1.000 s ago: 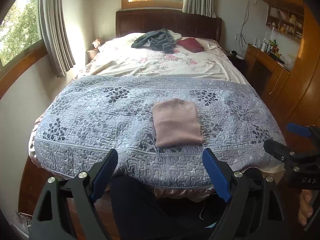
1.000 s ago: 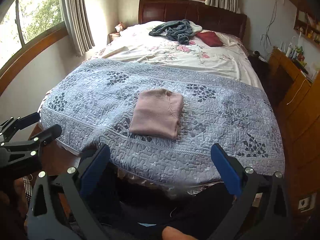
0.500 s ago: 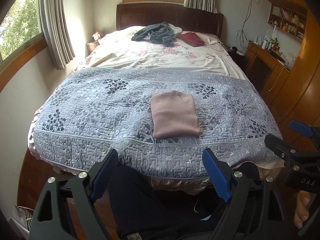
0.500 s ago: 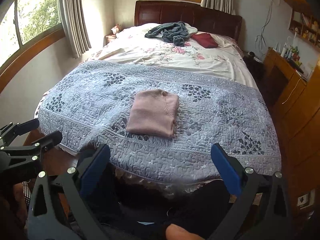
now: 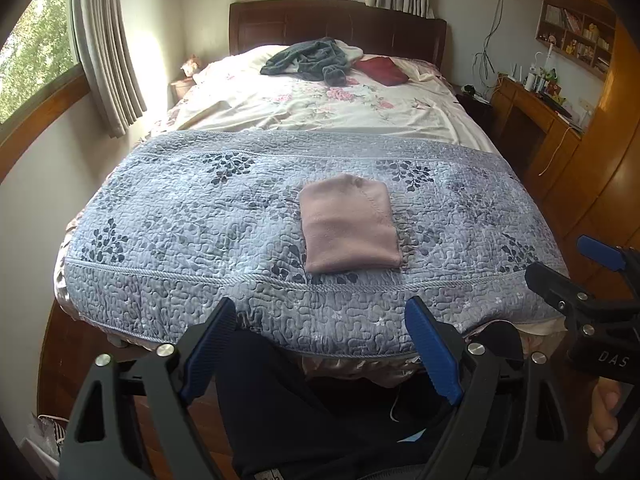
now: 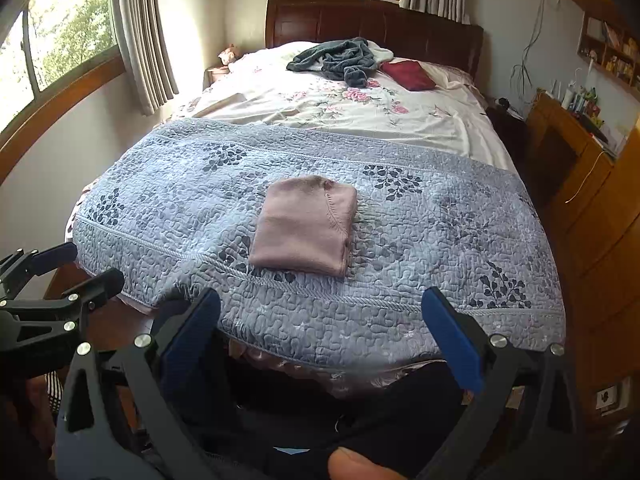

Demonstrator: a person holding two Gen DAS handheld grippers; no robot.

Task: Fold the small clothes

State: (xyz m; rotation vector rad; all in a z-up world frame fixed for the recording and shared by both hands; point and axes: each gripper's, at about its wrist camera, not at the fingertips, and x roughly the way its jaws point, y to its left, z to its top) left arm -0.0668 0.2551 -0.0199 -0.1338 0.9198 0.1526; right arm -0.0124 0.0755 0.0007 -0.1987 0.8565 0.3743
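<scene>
A pink garment [image 5: 349, 226] [image 6: 306, 226] lies folded into a neat rectangle on the blue-grey quilted bedspread [image 5: 192, 216] [image 6: 440, 220], near the foot of the bed. My left gripper [image 5: 322, 330] is open and empty, held back off the bed's foot edge, well short of the garment. My right gripper [image 6: 320, 320] is also open and empty, likewise behind the foot edge. Each gripper shows at the side of the other's view: the right gripper [image 5: 568, 264], the left gripper [image 6: 84, 268].
A dark grey-green garment [image 5: 310, 58] [image 6: 338, 56] and a dark red cloth [image 5: 382, 70] [image 6: 408, 74] lie near the headboard on a floral sheet [image 5: 320, 108]. A wooden desk [image 5: 536, 120] and cabinets stand right; curtains and a window left. The person's dark-clothed legs [image 5: 304, 400] are below.
Both grippers have drawn back and up from the bed, so the foot edge and garment sit farther away. The garment has not moved. Both grippers stayed open.
</scene>
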